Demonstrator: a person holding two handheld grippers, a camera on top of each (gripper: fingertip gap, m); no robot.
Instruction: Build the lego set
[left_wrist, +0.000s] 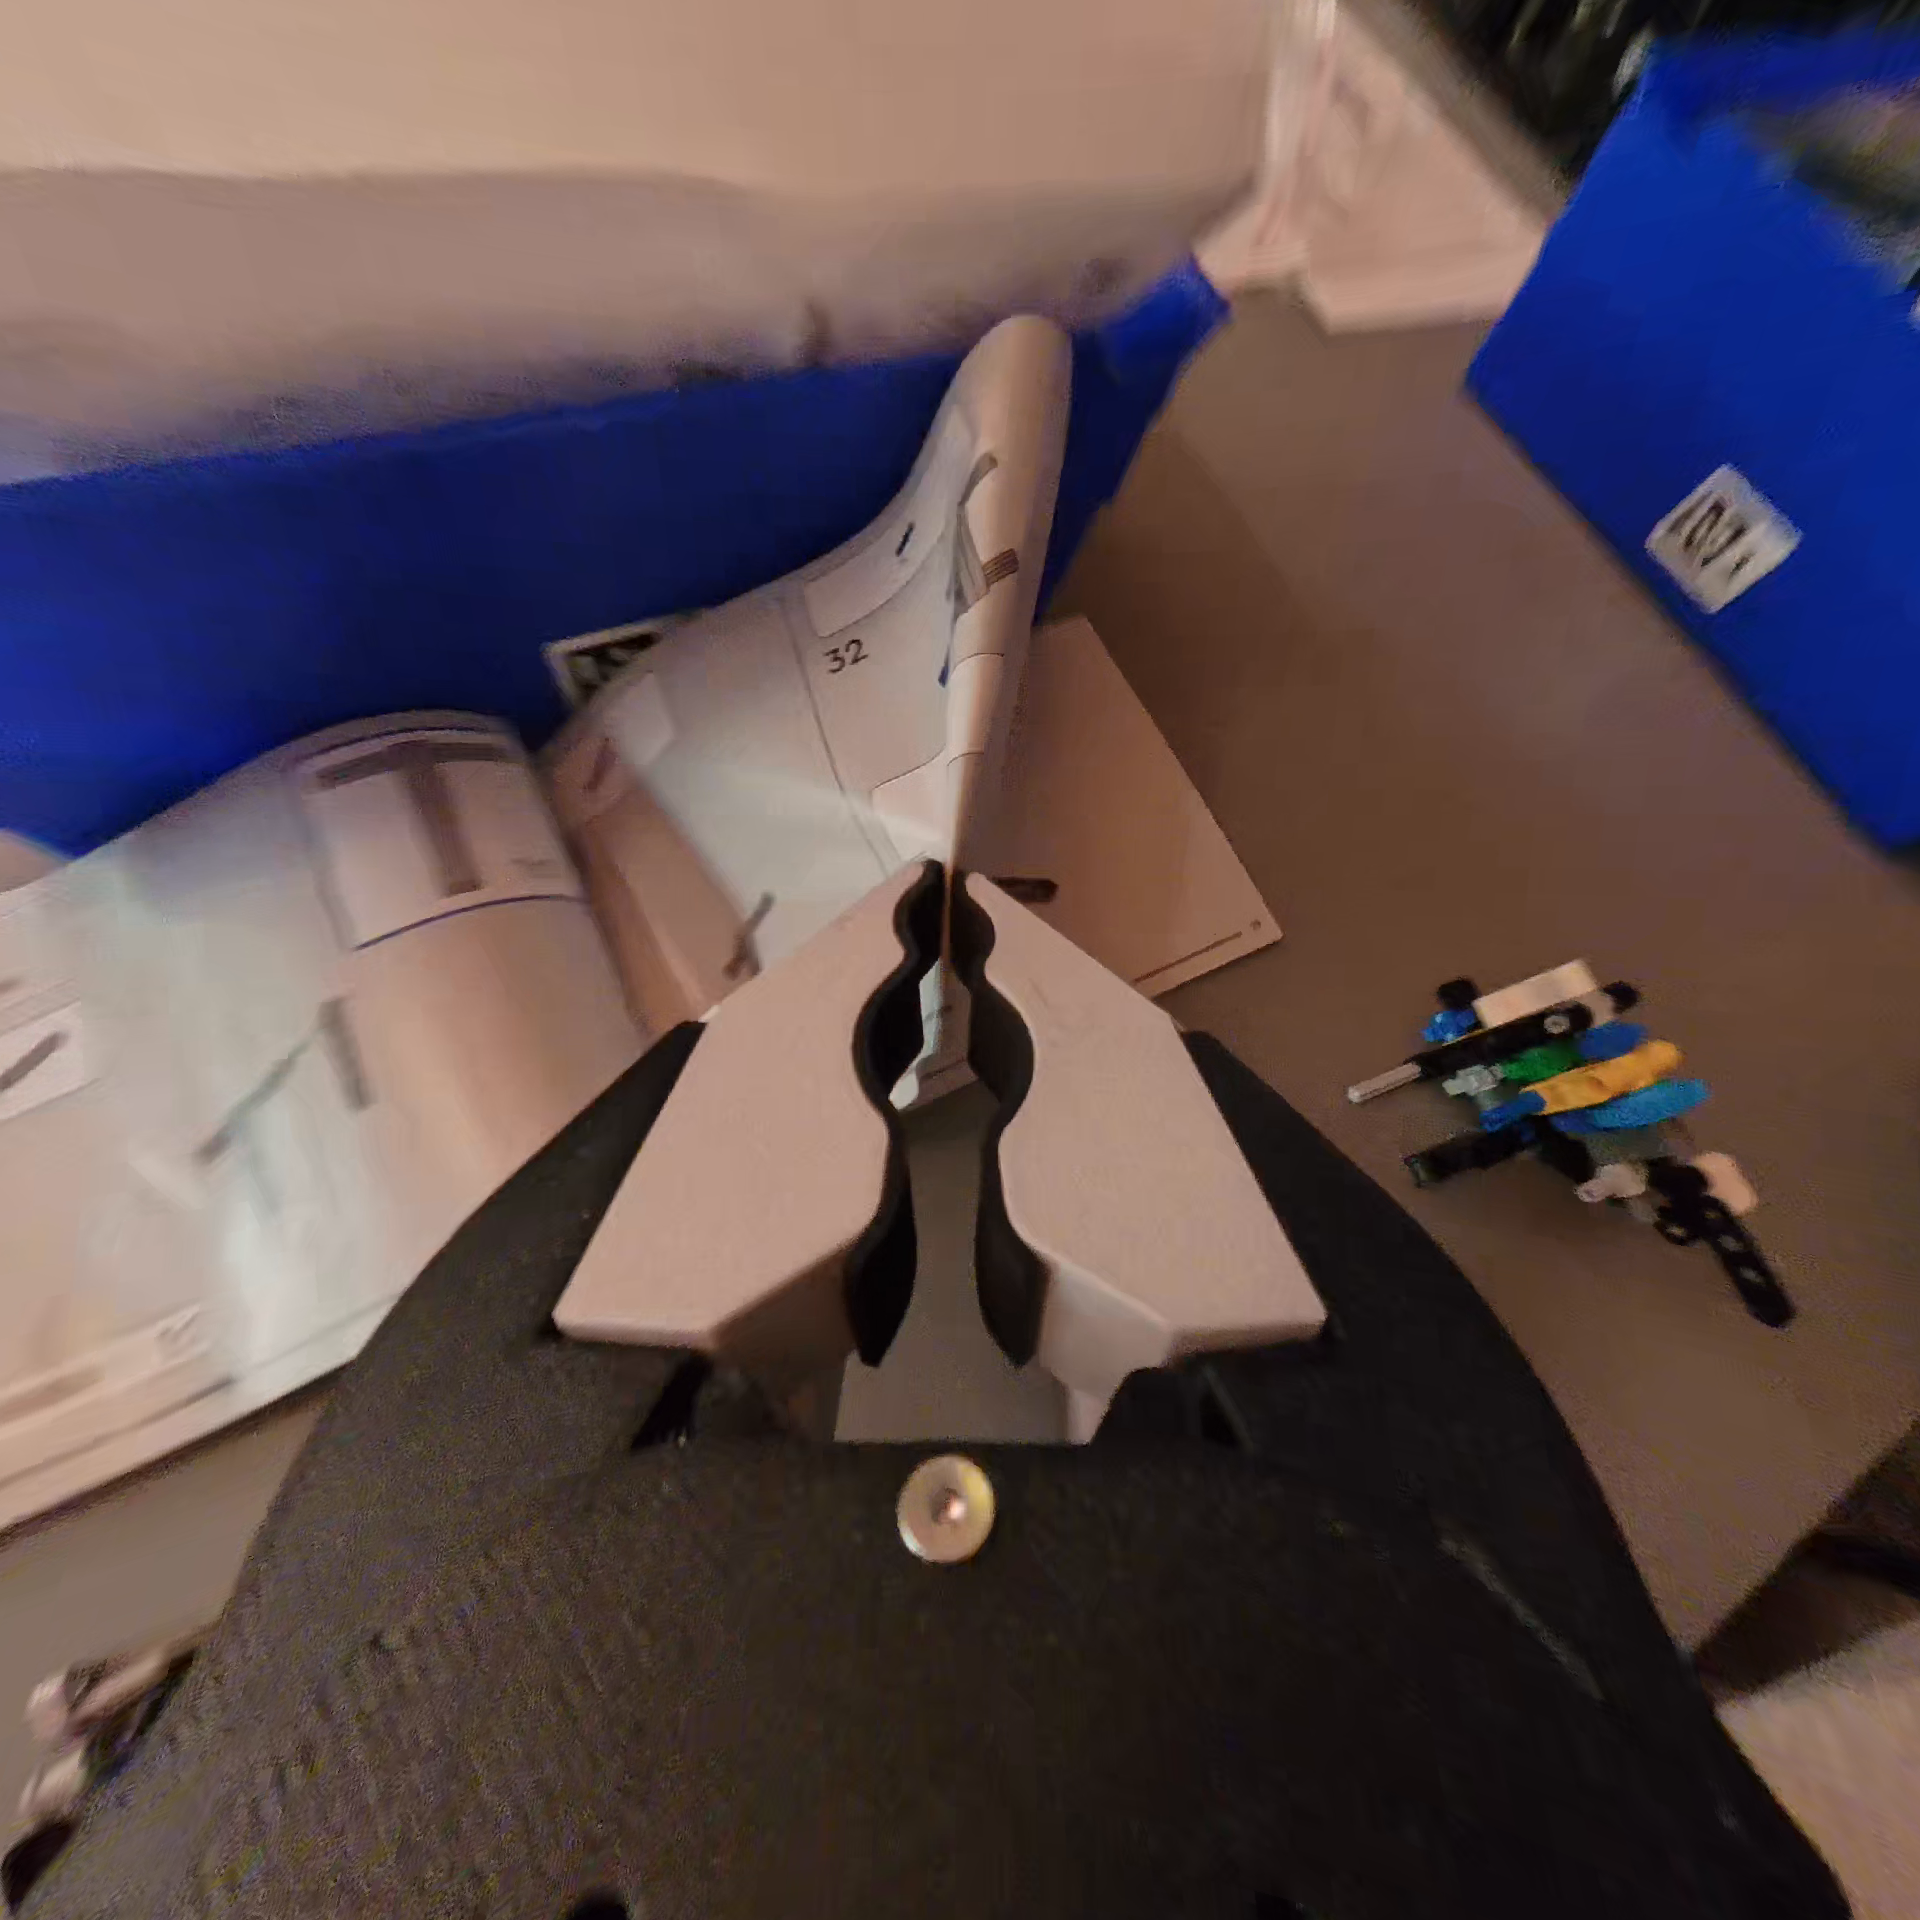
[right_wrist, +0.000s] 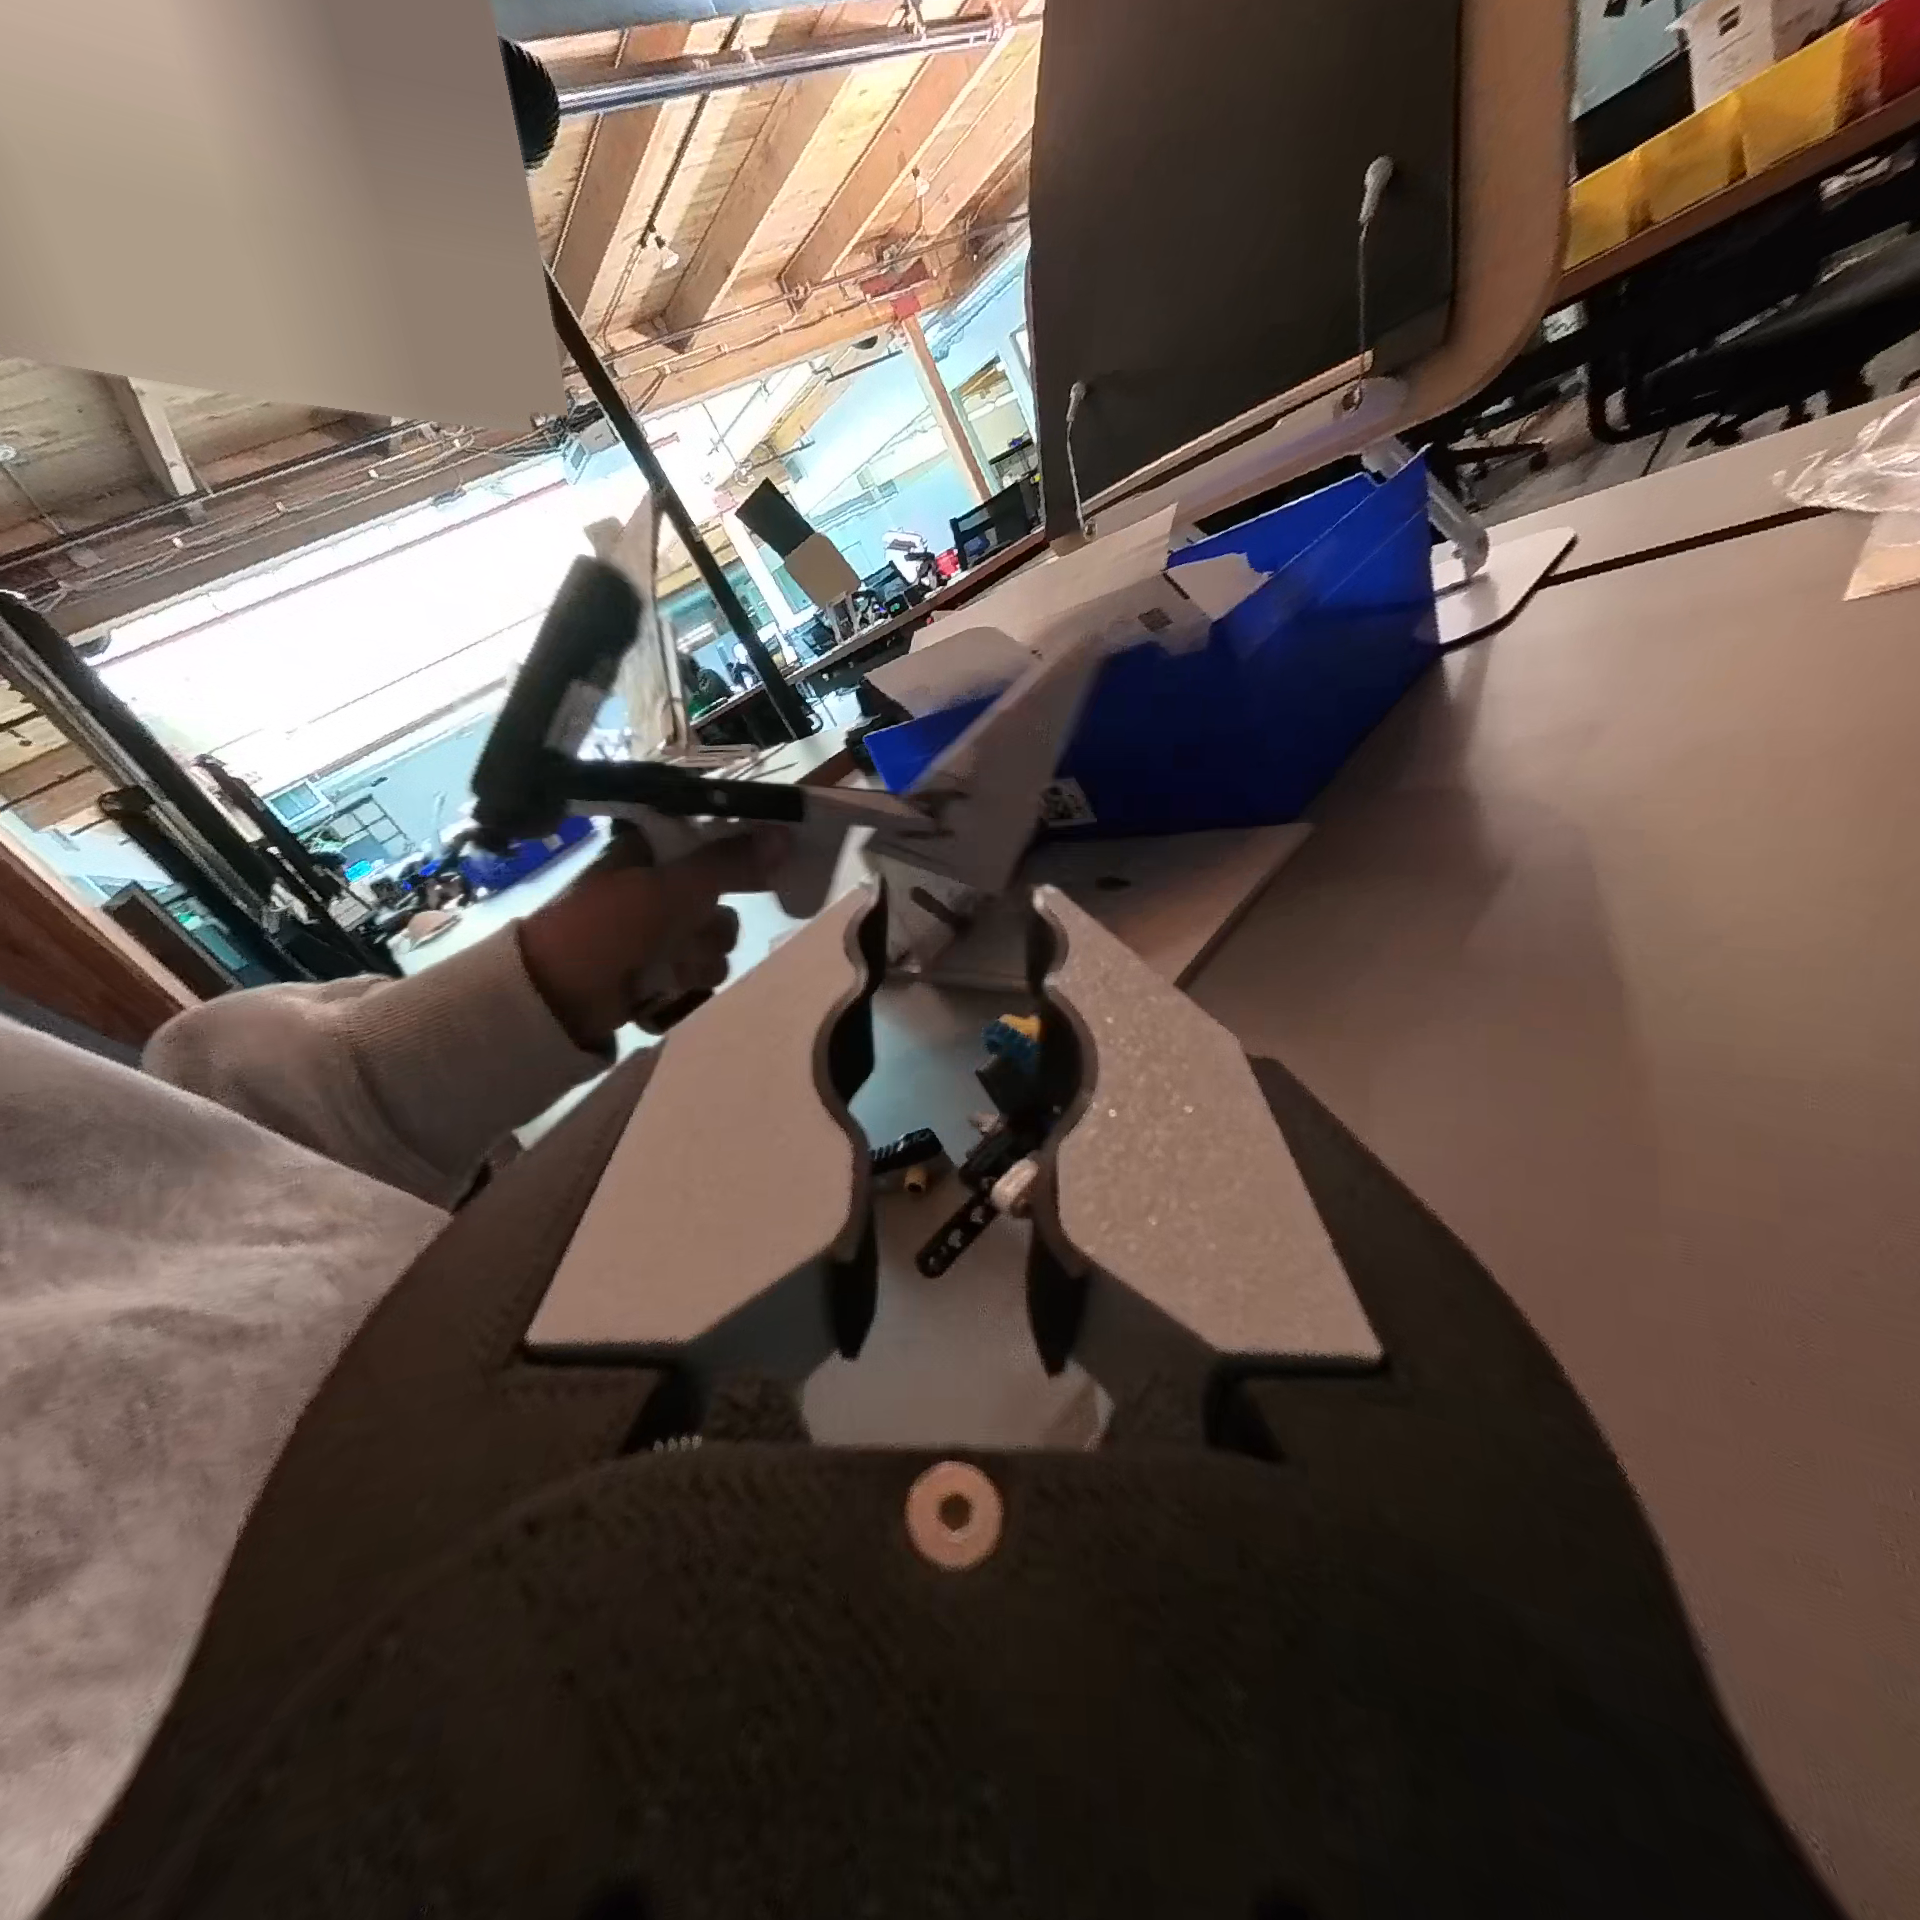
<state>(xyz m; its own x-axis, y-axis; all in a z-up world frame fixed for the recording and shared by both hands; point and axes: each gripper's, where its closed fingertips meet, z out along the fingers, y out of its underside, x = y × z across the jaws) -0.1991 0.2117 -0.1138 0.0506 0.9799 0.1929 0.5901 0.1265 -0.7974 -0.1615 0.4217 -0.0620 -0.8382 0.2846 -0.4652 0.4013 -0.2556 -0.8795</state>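
My left gripper (left_wrist: 950, 883) is shut on a page (left_wrist: 987, 582) of the open instruction booklet (left_wrist: 312, 987) and holds that page lifted upright. The half-built lego model (left_wrist: 1569, 1091), black with blue, yellow, green and white parts, lies on the grey table to the right of the booklet. My right gripper (right_wrist: 961, 914) is open and empty, hovering over the model (right_wrist: 1003, 1132), which shows between its fingers. The left gripper (right_wrist: 925, 816) with the raised page (right_wrist: 997, 790) shows ahead in the right wrist view, held by a hand.
A long blue bin (left_wrist: 312, 582) stands behind the booklet and a second blue bin (left_wrist: 1704, 436) at the right; one blue bin (right_wrist: 1226, 717) shows in the right wrist view. A monitor on a stand (right_wrist: 1288, 229) rises behind. A grey sleeve (right_wrist: 260, 1143) is at left. The table edge (left_wrist: 1797, 1538) runs at lower right. There is about 20 centimetres between the tips of the two grippers.
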